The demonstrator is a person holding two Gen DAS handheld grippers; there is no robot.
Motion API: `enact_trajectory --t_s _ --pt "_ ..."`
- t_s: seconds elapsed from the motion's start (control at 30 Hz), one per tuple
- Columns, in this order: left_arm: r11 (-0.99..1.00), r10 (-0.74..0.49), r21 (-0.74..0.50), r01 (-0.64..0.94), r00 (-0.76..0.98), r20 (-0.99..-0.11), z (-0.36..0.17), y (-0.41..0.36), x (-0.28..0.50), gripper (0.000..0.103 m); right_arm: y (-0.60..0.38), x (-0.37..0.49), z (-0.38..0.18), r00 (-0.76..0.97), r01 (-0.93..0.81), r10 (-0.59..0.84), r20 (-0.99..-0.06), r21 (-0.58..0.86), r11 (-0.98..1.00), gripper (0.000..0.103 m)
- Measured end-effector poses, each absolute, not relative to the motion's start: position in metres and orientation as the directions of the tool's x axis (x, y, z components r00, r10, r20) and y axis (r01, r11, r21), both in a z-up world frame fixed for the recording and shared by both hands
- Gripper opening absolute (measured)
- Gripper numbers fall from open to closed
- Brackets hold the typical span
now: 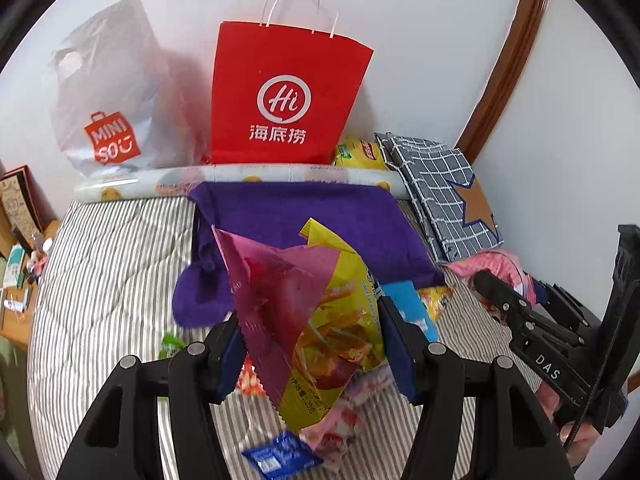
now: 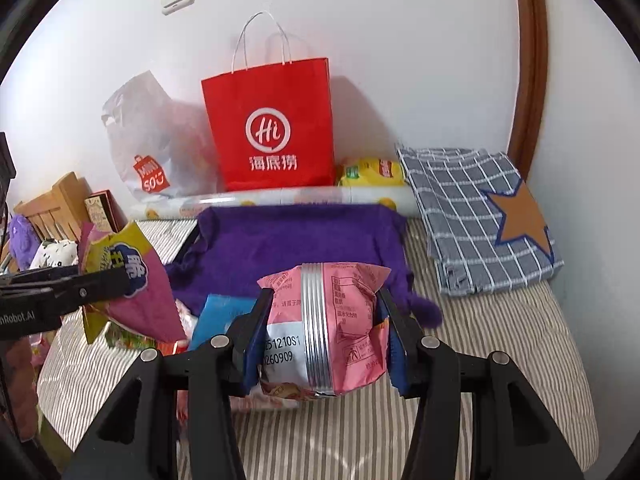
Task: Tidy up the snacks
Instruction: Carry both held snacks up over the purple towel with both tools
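Both packets are light, crinkly film, puffed and probably slippery; side-on grips suit them. The pink snack packet [image 2: 320, 328] is clamped in the right gripper [image 2: 320, 334] fingers, the yellow-and-magenta chip bag [image 1: 316, 320] in the left gripper [image 1: 312, 344], both held just before the purple cloth [image 2: 296, 240] on the bed [image 2: 500, 352].

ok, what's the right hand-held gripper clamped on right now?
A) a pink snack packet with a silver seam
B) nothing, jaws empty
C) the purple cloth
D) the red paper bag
A: in the right wrist view the right hand-held gripper has its blue pads pressed on both sides of the pink snack packet, lifted clear of the striped bed cover; the red paper bag stands untouched by the wall.
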State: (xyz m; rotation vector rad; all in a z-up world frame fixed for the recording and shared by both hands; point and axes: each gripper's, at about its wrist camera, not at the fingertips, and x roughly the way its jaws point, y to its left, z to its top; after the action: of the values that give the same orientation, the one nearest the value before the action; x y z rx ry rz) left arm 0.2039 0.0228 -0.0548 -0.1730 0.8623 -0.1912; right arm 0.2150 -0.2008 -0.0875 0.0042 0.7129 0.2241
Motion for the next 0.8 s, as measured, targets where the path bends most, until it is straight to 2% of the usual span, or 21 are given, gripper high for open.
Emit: enact_trajectory --t_s 0.47,0.8 --pt "0.977 -0.206 -0.194 0.090 0.639 -0.741 -0.051 0.030 0.281 0.059 -0.192 0.298 -0.073 0.743 -0.212 0.215 -0.633 0.083 0.974 0.050" --pt "0.980 -0.180 -0.195 0.046 0.633 -0.753 -0.065 0.054 0.329 0.059 -0.190 0.350 -0.085 0.740 -0.190 0.187 -0.646 0.065 0.980 0.049"
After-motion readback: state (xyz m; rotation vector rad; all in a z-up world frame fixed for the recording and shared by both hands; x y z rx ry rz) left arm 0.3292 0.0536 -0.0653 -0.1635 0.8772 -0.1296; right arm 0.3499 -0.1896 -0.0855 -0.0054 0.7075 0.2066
